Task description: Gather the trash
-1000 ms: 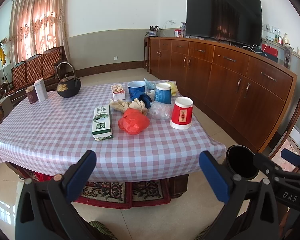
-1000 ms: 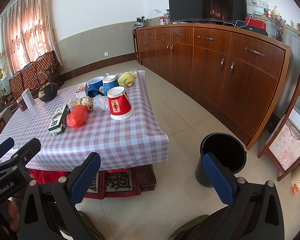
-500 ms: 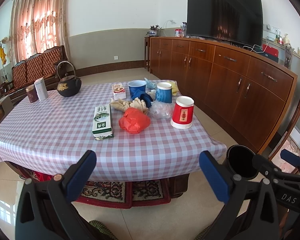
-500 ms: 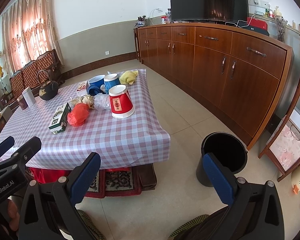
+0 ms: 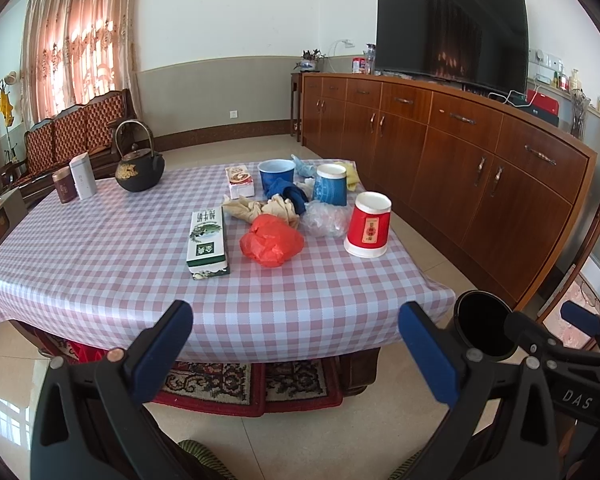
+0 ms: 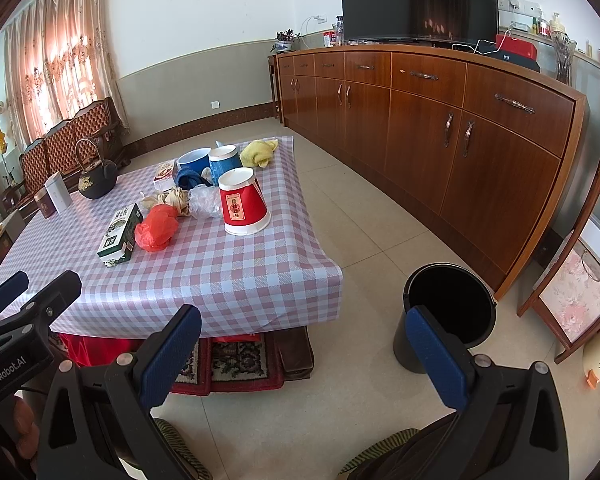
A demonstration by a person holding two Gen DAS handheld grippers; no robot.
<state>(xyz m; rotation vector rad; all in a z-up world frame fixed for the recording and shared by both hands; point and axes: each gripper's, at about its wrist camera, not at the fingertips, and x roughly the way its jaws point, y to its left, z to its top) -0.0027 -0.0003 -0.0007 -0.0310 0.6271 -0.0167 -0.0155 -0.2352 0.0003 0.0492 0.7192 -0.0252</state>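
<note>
White walls, tiled floor (image 6: 364,216), long wooden sideboard (image 6: 440,120), television (image 5: 452,32), curtained window (image 5: 72,52), wooden bench (image 5: 76,128).

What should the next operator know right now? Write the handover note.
Left tongs: open, empty, short of the table's near edge.
Right tongs: open, empty, above the floor.
Trash on the checked table: red bag, clear plastic, crumpled paper, red cup upside down.
Black bin stands on the floor to the table's right.
Done: nothing gripped yet. Left: everything.
</note>
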